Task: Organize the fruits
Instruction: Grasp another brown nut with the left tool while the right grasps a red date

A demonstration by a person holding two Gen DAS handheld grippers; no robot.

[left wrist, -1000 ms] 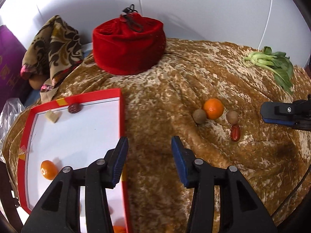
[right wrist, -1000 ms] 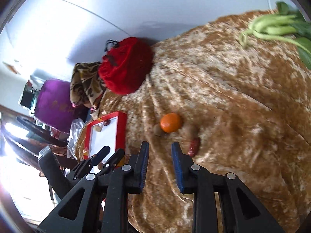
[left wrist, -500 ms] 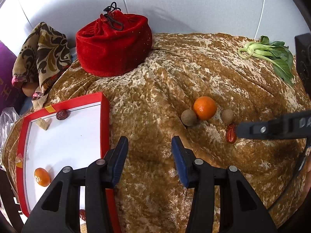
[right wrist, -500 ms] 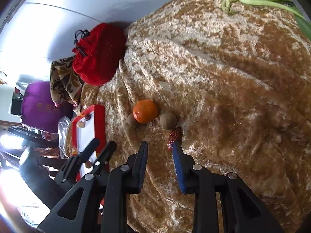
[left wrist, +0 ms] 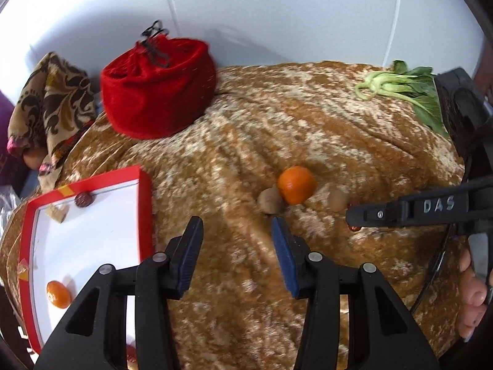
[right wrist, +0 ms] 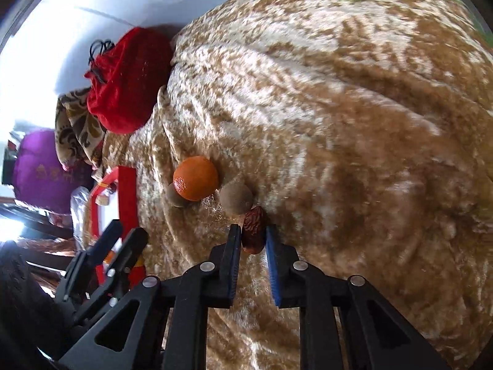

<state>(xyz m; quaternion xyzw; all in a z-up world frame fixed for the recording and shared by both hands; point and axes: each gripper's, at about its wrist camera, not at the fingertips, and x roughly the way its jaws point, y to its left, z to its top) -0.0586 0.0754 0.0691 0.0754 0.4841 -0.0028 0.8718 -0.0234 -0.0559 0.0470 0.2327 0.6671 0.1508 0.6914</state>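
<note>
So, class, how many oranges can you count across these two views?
2: one orange on the brown cloth between two brown round fruits; another orange inside the red tray. More may be hidden behind the left hand-held gripper.

A lived-in home: ahead of the gripper, a crushed-velvet cloth [left wrist: 308,135] drapes the table, with a red drawstring pouch [left wrist: 157,89], a patterned scarf [left wrist: 52,98] and bok choy [left wrist: 406,92] beyond.

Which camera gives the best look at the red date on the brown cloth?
The right wrist view: the red date sits close up between the right tongs, wrinkled skin visible. In the left wrist view only a sliver shows beneath the right tongs.
</note>
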